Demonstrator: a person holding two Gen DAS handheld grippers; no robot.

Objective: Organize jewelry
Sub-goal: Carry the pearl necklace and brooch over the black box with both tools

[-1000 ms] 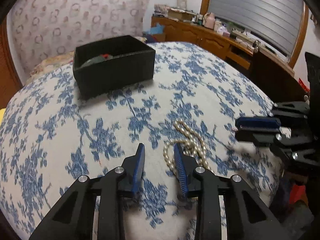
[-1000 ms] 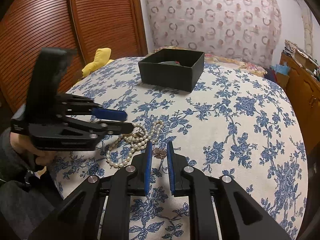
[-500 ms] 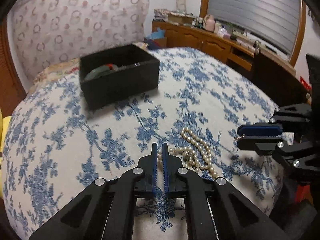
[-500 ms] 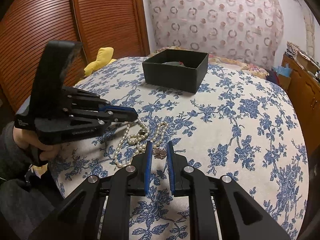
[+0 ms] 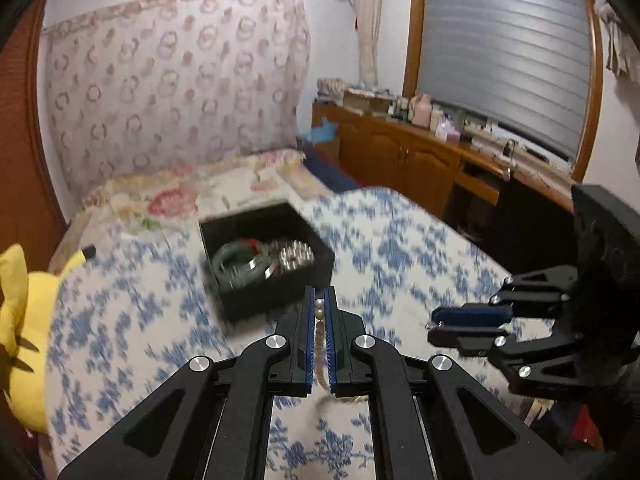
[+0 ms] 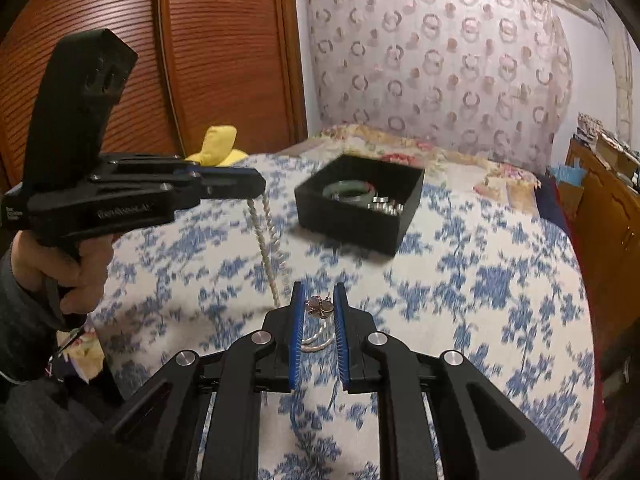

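My left gripper (image 5: 319,292) is shut on a white pearl necklace (image 5: 319,310), and a bead shows between its blue pads. In the right wrist view the left gripper (image 6: 260,186) is raised at the left, and the pearl necklace (image 6: 267,240) hangs from it down to the bedspread. My right gripper (image 6: 319,290) is shut on a small rose-coloured flower-shaped piece (image 6: 318,306), with a thin pale loop below it. The right gripper (image 5: 434,325) shows at the right of the left wrist view. Ahead stands the open black box (image 5: 268,256) (image 6: 360,200), holding a green bangle (image 5: 232,260) and silver pieces.
A white bedspread with blue flowers (image 6: 480,280) covers the bed. A yellow plush toy (image 5: 20,320) lies at its left edge. Brown slatted wardrobe doors (image 6: 200,60) stand to the left, and a cluttered wooden cabinet (image 5: 420,160) lines the right. A person's hand (image 6: 76,264) holds the left gripper.
The left gripper shut on the pearl necklace and lifted it off the bedspread. The right gripper also rose, keeping hold of the flower-shaped piece. Both views now look further up the room.
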